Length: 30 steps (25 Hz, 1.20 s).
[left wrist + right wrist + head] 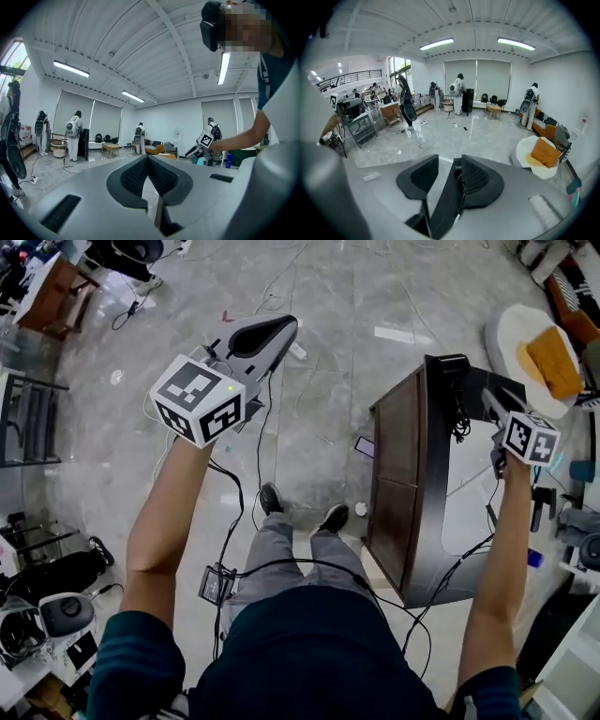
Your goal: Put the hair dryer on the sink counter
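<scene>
Right gripper (489, 401) at right, pinching black hair dryer (457, 399) over dark sink counter (403, 484), left gripper (281, 329) upper left, jaws pressed together

The left gripper (281, 331) is held up over the grey floor (328, 296). The right gripper (489, 401) is held above the far edge of the white-topped sink counter (398, 474), where the black hair dryer (456, 381) and its dangling cord are seen.

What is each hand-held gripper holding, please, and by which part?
The right hand-held gripper grips the black hair dryer, apparently by its handle; the left hand-held gripper holds nothing.
</scene>
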Tool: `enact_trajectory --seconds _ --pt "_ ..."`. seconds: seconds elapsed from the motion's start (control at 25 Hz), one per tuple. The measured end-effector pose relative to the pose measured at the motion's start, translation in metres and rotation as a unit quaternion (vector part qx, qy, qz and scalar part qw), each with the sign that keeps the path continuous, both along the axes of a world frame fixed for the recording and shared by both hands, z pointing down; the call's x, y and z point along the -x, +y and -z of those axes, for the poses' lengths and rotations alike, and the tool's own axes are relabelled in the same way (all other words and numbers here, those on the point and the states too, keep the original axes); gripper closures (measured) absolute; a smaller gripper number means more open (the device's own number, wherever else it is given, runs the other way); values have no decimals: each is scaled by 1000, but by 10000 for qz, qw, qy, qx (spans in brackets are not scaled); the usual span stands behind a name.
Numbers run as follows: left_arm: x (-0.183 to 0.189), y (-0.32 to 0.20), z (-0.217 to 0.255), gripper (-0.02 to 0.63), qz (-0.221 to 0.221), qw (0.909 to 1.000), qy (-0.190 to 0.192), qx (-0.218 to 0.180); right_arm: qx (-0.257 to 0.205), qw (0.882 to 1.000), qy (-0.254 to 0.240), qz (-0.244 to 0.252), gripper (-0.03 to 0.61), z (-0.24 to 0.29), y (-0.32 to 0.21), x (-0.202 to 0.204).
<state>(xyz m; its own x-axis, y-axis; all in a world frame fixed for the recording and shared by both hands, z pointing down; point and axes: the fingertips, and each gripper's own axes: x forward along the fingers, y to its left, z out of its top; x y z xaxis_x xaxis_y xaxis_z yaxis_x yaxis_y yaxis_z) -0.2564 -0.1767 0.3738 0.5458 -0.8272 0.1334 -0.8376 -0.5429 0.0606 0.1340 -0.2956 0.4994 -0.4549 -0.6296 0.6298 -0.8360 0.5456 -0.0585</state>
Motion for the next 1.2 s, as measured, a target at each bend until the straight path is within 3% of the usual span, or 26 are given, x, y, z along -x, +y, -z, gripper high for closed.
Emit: enact_trajectory --seconds 0.16,0.36,0.6,1.2 --pt "-2 19 42 610 -144 9997 2 -206 -632 9970 -412 149 568 83 32 18" --pt "-4 36 85 610 -320 9983 -53 -474 -1245 9890 -722 340 569 157 77 32" --pt "-9 64 121 609 -438 9968 -251 -623 -1633 9820 -867 396 569 207 124 33" --pt "0 102 161 609 -356 9959 -230 -800 -2204 9740 -517 115 571 262 197 22"
